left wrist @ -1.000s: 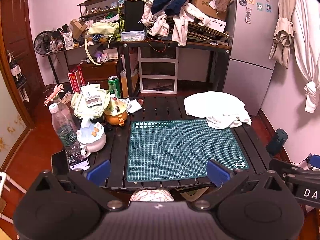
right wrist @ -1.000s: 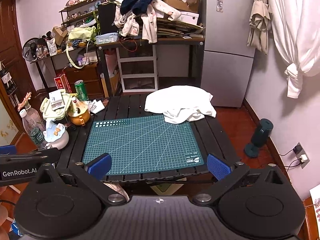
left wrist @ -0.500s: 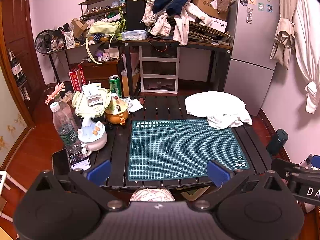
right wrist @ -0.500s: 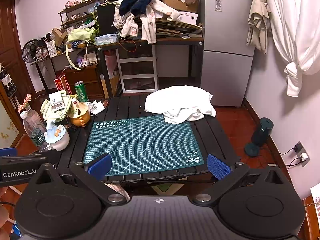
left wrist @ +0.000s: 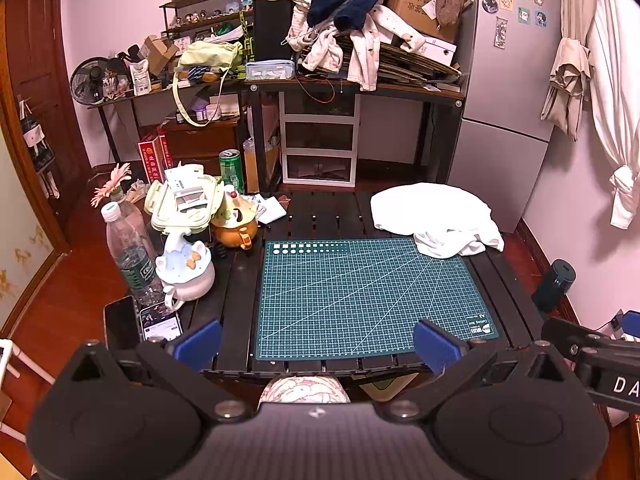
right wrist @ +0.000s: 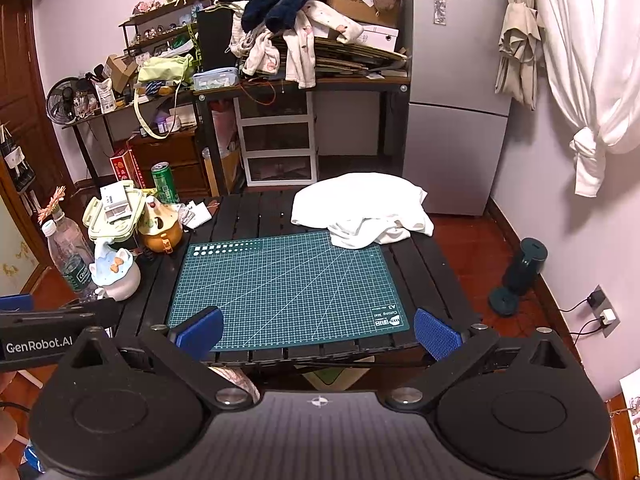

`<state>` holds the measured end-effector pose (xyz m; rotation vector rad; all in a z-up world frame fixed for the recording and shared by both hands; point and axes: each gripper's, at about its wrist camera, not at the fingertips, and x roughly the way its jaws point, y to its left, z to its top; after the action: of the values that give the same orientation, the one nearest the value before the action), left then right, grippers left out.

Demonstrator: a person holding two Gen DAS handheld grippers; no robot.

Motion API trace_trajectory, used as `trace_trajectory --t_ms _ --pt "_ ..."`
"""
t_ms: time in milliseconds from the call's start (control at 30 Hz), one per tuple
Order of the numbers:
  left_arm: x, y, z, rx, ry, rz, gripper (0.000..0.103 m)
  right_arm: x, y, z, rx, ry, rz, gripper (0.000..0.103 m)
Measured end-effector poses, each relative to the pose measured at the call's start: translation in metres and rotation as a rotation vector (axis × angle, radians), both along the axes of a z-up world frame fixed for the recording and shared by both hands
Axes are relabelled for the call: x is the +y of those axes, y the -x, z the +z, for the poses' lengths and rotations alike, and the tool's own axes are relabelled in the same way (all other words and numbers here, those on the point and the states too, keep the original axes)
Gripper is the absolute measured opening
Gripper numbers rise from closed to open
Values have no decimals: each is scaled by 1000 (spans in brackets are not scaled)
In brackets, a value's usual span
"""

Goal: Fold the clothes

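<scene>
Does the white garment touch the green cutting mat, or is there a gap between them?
Touching. In the right wrist view the white garment lies crumpled over the far right corner of the green cutting mat, hiding that corner.

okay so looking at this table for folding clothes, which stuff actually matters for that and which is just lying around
For the job:
white garment, crumpled at the table's far right
green cutting mat, bare
left claw and right claw, both open and holding nothing

Just lying about:
water bottle
green can
white teapot
orange figurine
two phones
</scene>
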<state>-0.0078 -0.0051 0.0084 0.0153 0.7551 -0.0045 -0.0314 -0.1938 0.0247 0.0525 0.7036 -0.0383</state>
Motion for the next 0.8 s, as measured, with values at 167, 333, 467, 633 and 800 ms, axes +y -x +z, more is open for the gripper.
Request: trace_trajectory --t_ms 167,333,467,633,800 --pt "1 0 -1 2 1 -1 103 -2 0 0 0 -3 7 102" --pt "1 -1 -2 6 3 0 103 -1 -1 0 -12 12 -4 102" --pt "1 -2 -6 12 3 0 103 -3 -3 -3 -30 18 -10 102" --pt "3 -10 -13 15 10 7 103 -8 -7 -8 -71 24 -21 102" --pt "16 -42 -37 47 96 47 103 -20 -15 -40 -160 7 -6 102"
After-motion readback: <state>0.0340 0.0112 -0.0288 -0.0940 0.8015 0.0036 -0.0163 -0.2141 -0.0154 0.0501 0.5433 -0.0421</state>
